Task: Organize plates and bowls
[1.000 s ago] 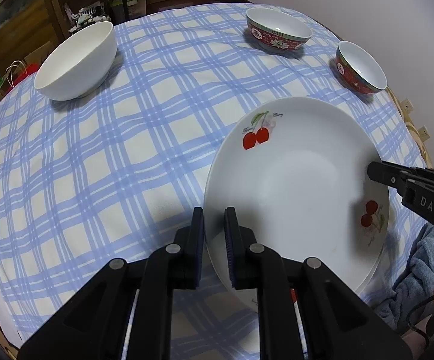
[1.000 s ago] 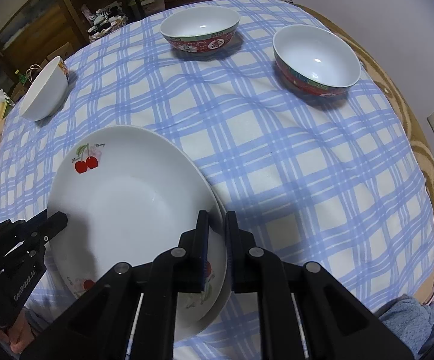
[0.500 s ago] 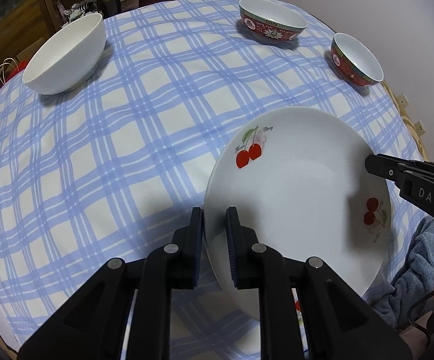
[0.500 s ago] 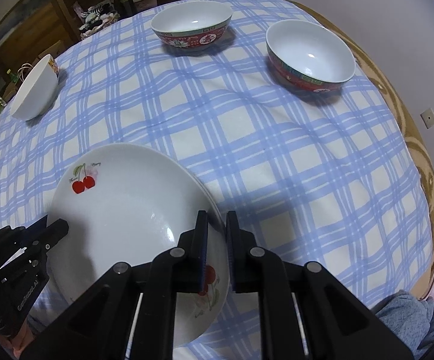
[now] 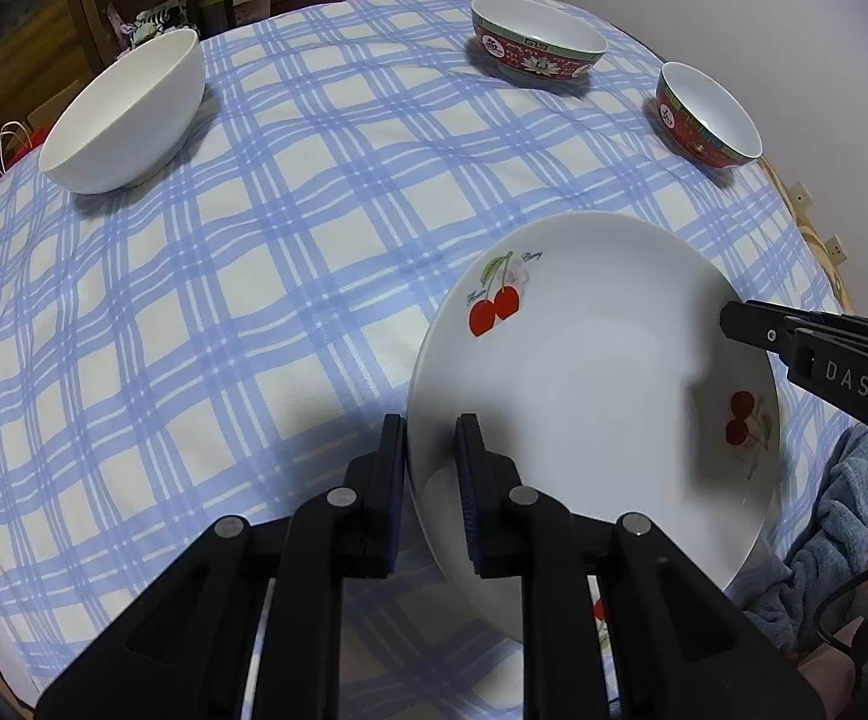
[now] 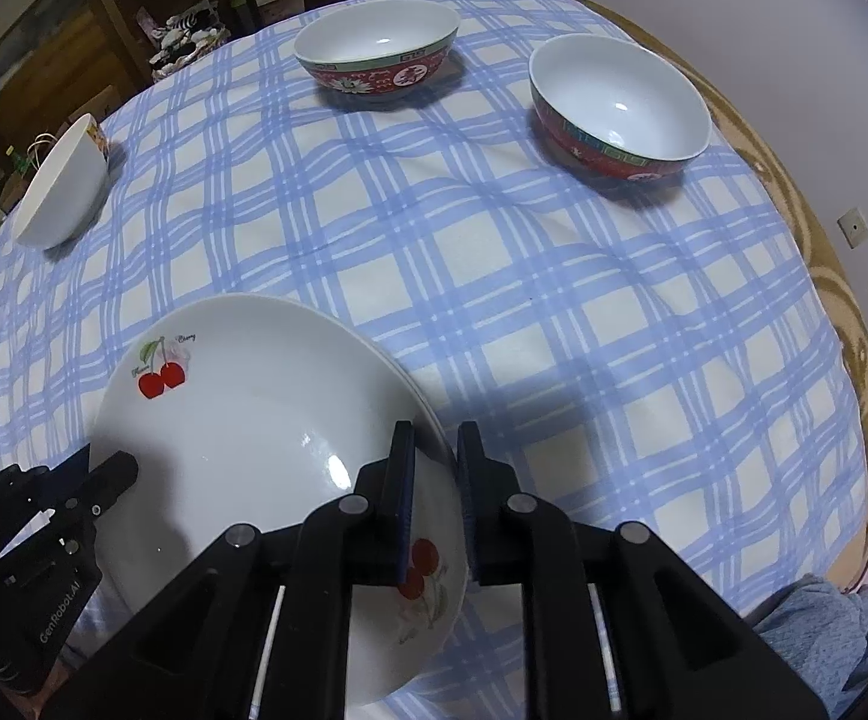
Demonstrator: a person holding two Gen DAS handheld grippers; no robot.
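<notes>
A white cherry-print plate (image 5: 583, 372) (image 6: 242, 420) lies on a second plate (image 6: 410, 377) near the table's front edge. My left gripper (image 5: 431, 426) straddles the top plate's left rim. Its jaws are opening and the pads stand slightly off the rim. My right gripper (image 6: 436, 432) straddles the right rim the same way, jaws opening with a gap on both sides. Each gripper also shows in the other's view, the right gripper (image 5: 733, 318) and the left gripper (image 6: 116, 474). A plain white bowl (image 5: 128, 114) stands far left, with two red patterned bowls (image 5: 538, 51) (image 5: 706, 117) at the back.
A blue checked cloth (image 5: 254, 300) covers the round table, whose woven edge (image 6: 841, 324) shows at the right. Wooden shelves (image 6: 134, 6) stand behind, and a white wall with sockets is to the right. A person's blue sleeve (image 5: 817, 564) is at the near right.
The jaws of both grippers have widened a little around the plate's rim. The hands and the plate have hardly moved.
</notes>
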